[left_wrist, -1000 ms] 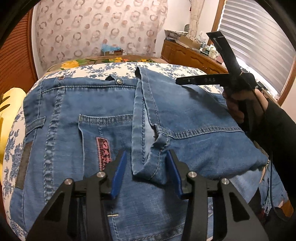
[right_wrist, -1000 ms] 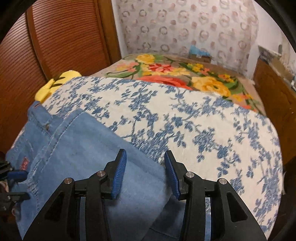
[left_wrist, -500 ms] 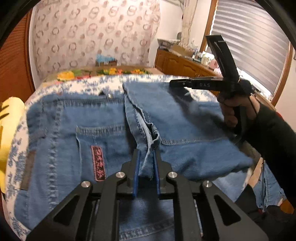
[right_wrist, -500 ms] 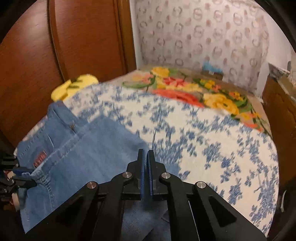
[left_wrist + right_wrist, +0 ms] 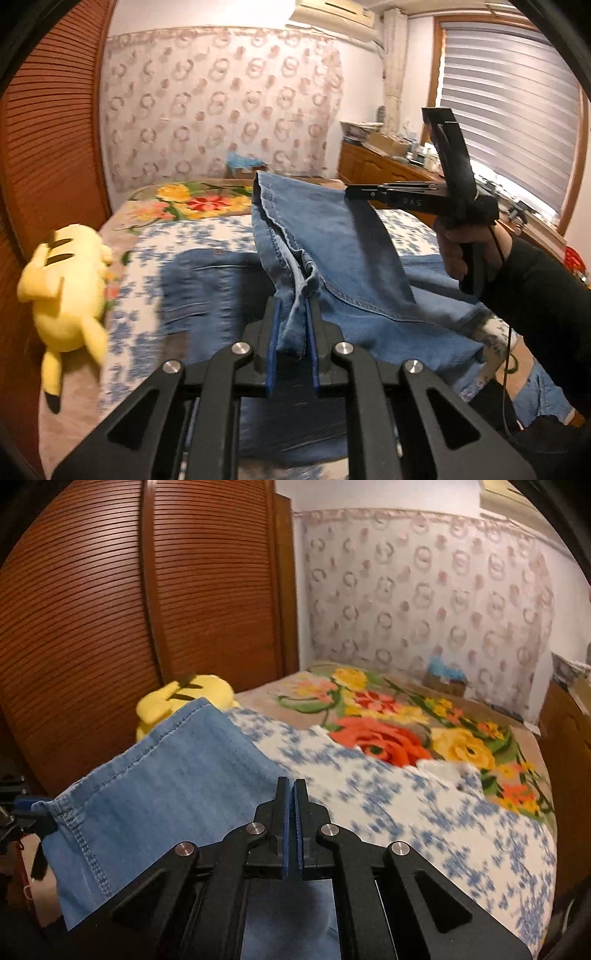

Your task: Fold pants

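Plush toy [image 5: 66,284] beside jeans [image 5: 332,258]; bedspread [image 5: 424,812] beneath

"How many pairs of jeans are out?"

"One, a single blue pair of jeans [image 5: 354,254] over the bed [image 5: 424,812]. And it is one bed, with two covers on it: one white cover with blue flowers [image 5: 406,805] and one blanket with big red and yellow flowers [image 5: 391,723]"

"Any toys?"

"One yellow plush toy [image 5: 66,288], by the wooden doors"

"How many grippers?"

"Two, a left gripper [image 5: 291,332] and a right gripper [image 5: 360,191], each with two fingers. One hand [image 5: 461,251] shows, in one black sleeve [image 5: 539,302]"

"And around the room?"

"One window blind [image 5: 513,110], one air conditioner [image 5: 332,14], one wooden dresser [image 5: 373,166], and two slatted wooden door panels [image 5: 207,590]"
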`<state>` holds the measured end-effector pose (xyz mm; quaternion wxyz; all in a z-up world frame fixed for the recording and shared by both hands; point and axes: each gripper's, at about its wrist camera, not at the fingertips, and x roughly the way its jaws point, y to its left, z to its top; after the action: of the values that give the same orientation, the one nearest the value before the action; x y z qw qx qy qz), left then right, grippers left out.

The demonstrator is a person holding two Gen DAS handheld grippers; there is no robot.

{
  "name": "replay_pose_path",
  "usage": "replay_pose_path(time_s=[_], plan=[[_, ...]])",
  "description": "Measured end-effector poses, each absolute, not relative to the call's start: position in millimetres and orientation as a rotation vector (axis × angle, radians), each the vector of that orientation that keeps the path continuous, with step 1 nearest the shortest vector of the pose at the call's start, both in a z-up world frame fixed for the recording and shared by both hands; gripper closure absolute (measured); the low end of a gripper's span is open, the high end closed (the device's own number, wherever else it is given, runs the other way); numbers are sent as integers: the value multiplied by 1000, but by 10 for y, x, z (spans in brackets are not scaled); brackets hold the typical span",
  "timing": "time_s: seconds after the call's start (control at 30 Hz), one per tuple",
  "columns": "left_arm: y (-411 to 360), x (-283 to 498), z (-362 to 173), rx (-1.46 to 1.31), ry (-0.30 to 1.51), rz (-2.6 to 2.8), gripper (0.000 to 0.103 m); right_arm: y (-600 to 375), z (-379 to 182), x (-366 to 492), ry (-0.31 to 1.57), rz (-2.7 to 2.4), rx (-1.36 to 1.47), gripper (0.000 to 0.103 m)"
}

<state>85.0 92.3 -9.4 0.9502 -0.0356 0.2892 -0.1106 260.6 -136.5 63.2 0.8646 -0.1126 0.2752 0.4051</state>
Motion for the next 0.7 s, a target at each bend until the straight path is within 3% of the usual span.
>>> replay_pose_path(time_s=[0.37,0.7], plan=[[1501,687,-376,-134,631,-99,92,-397,455,2489,590,898,-347,103],[1593,706,-581,-147,677,-75,92,-187,214,2443,621,892,-394,103]])
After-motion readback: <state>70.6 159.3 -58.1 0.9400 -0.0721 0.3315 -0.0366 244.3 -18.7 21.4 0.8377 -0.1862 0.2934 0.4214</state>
